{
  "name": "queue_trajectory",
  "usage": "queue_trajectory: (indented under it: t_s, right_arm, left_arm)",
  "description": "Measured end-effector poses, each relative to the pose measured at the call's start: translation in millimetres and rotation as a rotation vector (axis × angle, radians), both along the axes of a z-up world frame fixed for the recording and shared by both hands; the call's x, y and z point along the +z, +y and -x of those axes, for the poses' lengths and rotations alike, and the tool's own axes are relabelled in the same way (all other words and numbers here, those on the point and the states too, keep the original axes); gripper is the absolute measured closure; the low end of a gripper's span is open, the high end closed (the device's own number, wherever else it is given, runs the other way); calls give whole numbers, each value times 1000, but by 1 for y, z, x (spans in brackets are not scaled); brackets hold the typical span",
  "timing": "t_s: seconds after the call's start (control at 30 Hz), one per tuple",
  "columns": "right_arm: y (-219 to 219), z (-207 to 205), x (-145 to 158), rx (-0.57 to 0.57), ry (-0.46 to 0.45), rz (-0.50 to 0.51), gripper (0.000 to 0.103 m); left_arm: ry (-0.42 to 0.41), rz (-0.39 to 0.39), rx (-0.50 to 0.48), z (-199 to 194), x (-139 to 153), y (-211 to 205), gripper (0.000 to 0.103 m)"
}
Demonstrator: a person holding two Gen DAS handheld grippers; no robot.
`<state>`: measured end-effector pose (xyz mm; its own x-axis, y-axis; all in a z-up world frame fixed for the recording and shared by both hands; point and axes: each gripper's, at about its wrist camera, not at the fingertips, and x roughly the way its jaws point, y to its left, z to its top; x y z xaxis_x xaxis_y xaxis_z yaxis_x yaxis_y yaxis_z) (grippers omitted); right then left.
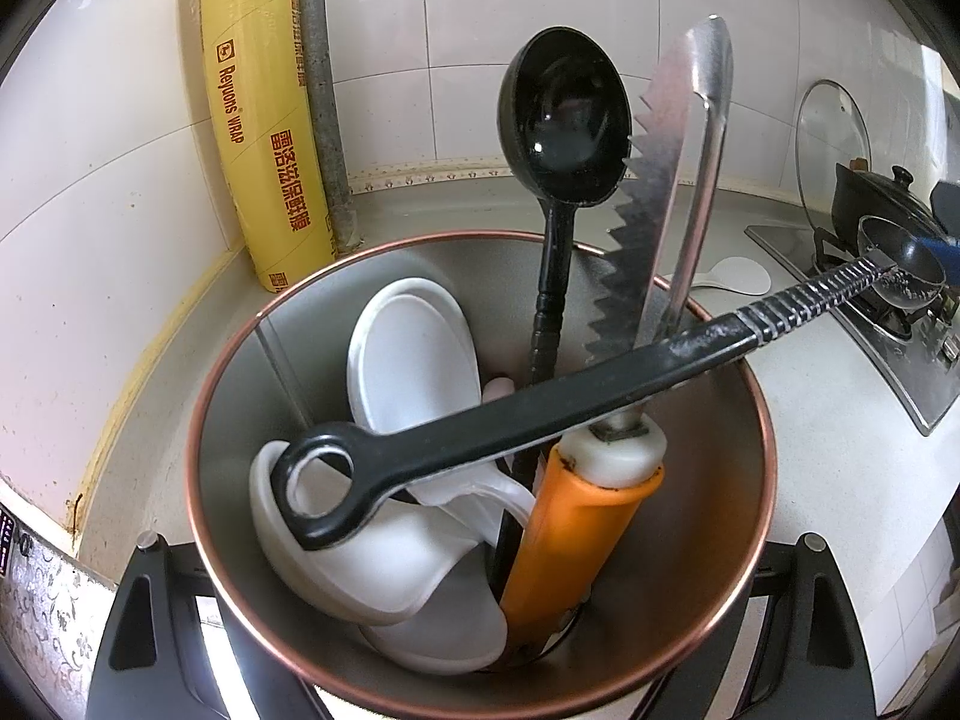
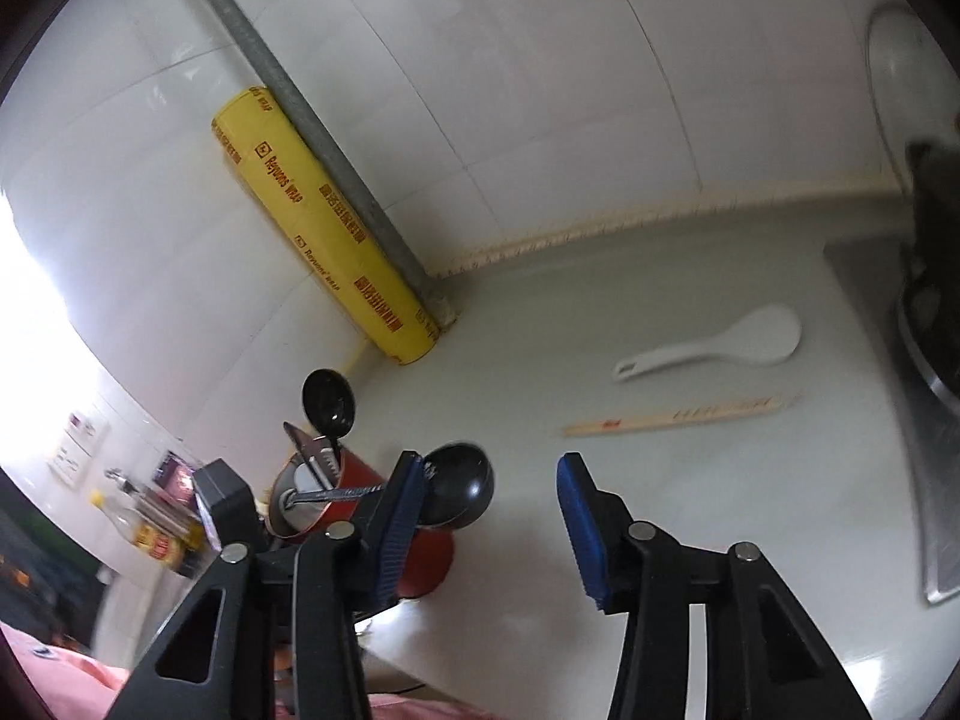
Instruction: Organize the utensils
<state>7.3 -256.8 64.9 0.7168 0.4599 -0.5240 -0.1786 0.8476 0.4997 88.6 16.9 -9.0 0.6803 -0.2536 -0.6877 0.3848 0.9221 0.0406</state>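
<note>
Two black ladles (image 1: 564, 120), one serrated knife (image 1: 648, 204) and white spoons (image 1: 414, 360) stood in the utensil holder (image 1: 252, 372), gripped by the left tool (image 1: 480, 630). One rice paddle (image 2: 714, 345) and one chopstick packet (image 2: 678, 417) lay on the worktop (image 2: 690, 510). Right tool (image 2: 486, 516) gaped half-wide, empty.

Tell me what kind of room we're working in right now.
Most likely a home kitchen: a tiled wall behind a pale countertop, a gas stove carrying a lidded black pot, and a yellow roll of cling wrap in the corner.
</note>
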Motion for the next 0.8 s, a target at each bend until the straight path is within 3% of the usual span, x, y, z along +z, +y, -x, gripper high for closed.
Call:
queue_trajectory:
  t_s: [0.07,0.2,0.3,0.43,0.6,0.67,0.8]
  right_arm:
    - [5,-4,-5,20,15,-11,61]
    - [15,-9,-11,48,31,-10,88]
    - [16,-8,-5,35,8,14,96]
    - [30,-7,20,45,-72,89,96]
    - [75,-1,59,128,-229,268,96]
    - [93,-1,67,151,-270,342,95]
    - [108,-7,72,168,-299,391,95]
  left_arm:
    - [0,0,0,0,0,0,13]
    - [0,0,-1,1,0,0,13]
    - [-1,-1,-1,1,0,0,13]
    - [-1,-2,-2,1,0,0,13]
    - [0,0,-1,1,0,0,13]
    - [1,0,2,1,0,1,13]
    - [1,-1,9,1,0,2,13]
